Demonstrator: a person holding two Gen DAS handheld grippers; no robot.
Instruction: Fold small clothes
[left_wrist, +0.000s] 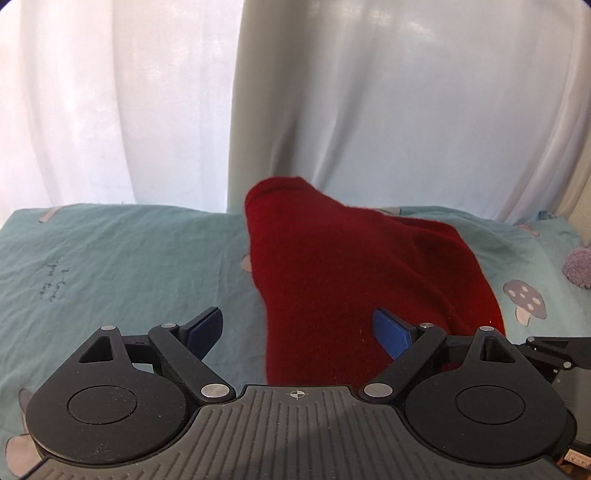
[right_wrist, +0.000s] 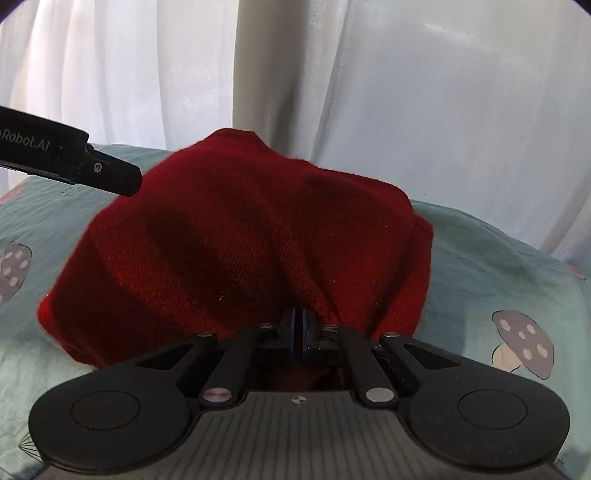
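Note:
A dark red knitted garment (left_wrist: 351, 266) lies bunched on a teal bedsheet (left_wrist: 129, 258). My left gripper (left_wrist: 295, 328) is open, its blue pads (left_wrist: 393, 332) wide apart, with the garment's left edge between them and nothing clamped. In the right wrist view the garment (right_wrist: 240, 240) fills the middle. My right gripper (right_wrist: 299, 328) is shut on the garment's near edge, and the cloth rises in folds from the pinch. The left gripper's black body (right_wrist: 74, 162) shows at the upper left, over the garment's far left side.
The teal sheet has mushroom prints (right_wrist: 524, 347) and some handwriting-style text (left_wrist: 51, 277). White and grey curtains (left_wrist: 369, 110) hang right behind the bed. A fluffy purple object (left_wrist: 578, 269) lies at the right edge of the sheet.

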